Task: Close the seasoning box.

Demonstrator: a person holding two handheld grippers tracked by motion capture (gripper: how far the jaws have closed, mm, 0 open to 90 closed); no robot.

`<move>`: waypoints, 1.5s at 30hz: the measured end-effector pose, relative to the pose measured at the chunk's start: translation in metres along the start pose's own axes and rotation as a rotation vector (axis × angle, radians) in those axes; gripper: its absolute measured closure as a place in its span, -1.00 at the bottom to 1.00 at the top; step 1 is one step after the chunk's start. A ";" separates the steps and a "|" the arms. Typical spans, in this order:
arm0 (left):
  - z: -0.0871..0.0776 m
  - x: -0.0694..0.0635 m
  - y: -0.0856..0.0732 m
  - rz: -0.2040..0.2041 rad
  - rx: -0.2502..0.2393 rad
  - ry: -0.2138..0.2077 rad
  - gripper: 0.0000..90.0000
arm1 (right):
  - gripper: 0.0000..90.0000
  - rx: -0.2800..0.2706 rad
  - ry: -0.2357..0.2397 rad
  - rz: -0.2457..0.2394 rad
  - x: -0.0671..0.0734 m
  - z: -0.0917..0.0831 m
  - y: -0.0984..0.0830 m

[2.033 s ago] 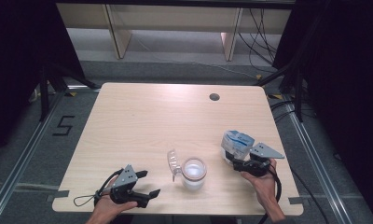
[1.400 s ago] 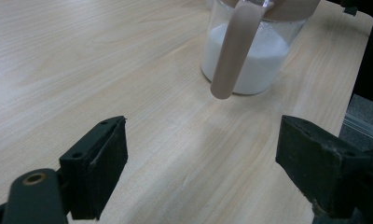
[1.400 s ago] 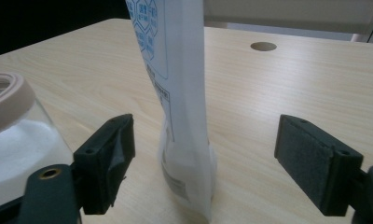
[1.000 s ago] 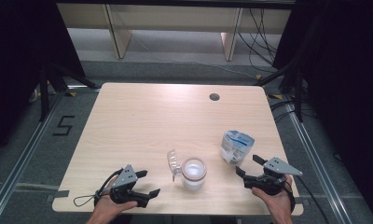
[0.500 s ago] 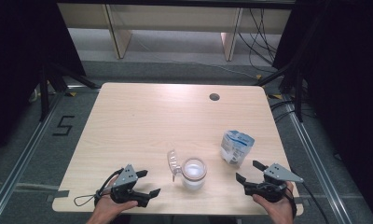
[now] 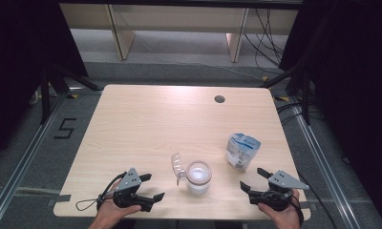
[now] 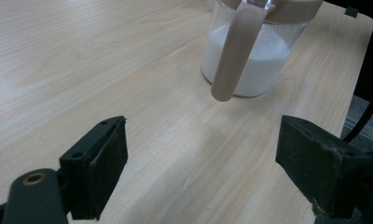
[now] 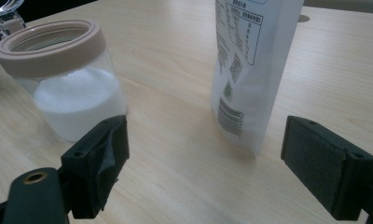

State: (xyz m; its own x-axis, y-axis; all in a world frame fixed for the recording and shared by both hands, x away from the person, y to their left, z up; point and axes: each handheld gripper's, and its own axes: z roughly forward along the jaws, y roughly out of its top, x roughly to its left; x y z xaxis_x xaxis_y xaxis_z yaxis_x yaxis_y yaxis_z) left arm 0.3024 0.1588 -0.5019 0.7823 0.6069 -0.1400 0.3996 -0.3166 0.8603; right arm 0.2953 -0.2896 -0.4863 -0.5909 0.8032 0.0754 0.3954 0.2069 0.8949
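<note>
A person's two grippers rest at the near edge of a wooden worktop (image 6: 146,119), both empty with jaws spread wide. The left gripper (image 6: 150,187) lies left of a clear jar (image 6: 198,177) part-filled with white powder, its lid (image 6: 177,166) hinged open and hanging on the jar's left side. The right gripper (image 6: 254,179) sits just right of the jar and near a white-and-blue pouch (image 6: 242,150), which stands upright, apart from the jar, toward the worktop's right side.
</note>
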 end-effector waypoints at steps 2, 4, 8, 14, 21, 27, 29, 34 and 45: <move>0.000 0.000 0.000 -0.005 -0.009 -0.002 -0.64 | -0.64 -0.003 0.006 0.007 0.001 0.001 -0.001; 0.000 0.000 0.001 -0.006 -0.012 -0.005 -0.64 | -0.64 -0.005 0.005 0.003 0.002 0.000 -0.001; -0.002 -0.002 0.005 -0.021 -0.038 -0.013 -0.47 | -0.63 0.003 0.011 -0.009 0.002 -0.001 0.000; -0.009 -0.007 0.014 -0.060 -0.117 -0.015 0.08 | -0.62 0.003 0.014 -0.011 0.002 -0.001 0.000; -0.011 -0.007 0.025 -0.046 -0.149 -0.008 0.68 | -0.59 -0.009 0.010 0.002 0.006 0.000 -0.001; -0.009 -0.012 0.034 -0.053 -0.156 -0.015 0.96 | -0.58 0.001 0.005 -0.023 0.005 -0.001 0.000; -0.007 -0.013 0.038 -0.035 -0.152 -0.023 0.98 | -0.58 0.001 0.005 -0.023 0.005 -0.001 0.000; -0.004 -0.016 0.045 -0.026 -0.155 -0.029 0.99 | -0.57 0.015 0.013 0.007 0.007 -0.001 0.000; 0.000 -0.021 0.054 -0.011 -0.162 -0.048 0.99 | -0.57 0.012 0.016 -0.015 0.006 0.000 0.000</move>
State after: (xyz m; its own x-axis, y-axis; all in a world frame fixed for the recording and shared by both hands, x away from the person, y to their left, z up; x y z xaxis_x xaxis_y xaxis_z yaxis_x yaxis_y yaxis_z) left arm 0.3074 0.1290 -0.4528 0.8019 0.5728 -0.1700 0.3293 -0.1862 0.9257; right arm 0.2920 -0.2852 -0.4861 -0.6079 0.7911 0.0685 0.3946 0.2261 0.8906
